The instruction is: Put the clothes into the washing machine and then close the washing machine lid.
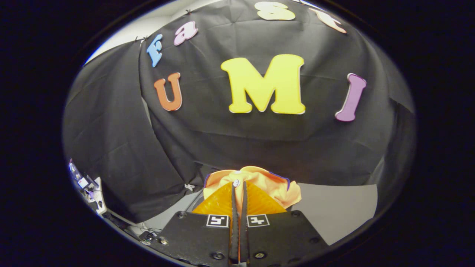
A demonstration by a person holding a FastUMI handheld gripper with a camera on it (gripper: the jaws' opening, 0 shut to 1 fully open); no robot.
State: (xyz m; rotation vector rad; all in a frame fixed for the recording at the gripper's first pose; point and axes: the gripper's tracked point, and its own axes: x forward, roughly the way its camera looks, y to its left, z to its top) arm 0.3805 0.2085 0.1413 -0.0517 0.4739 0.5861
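The gripper (pixel 239 189) pinched a bunched orange cloth garment (pixel 256 181) between its fingers, carried above the grey worktop (pixel 334 207); loading and lid-closing apparently remained.

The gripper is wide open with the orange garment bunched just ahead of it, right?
Not quite. The gripper view shows the gripper shut on the orange garment, its fingers nearly together and pinching the cloth, which bunches just ahead of them.

Orange garment (pixel 259 181) lower part hidden behind pinching claw (pixel 239 187); table clutter (pixel 89 189) indistinct.
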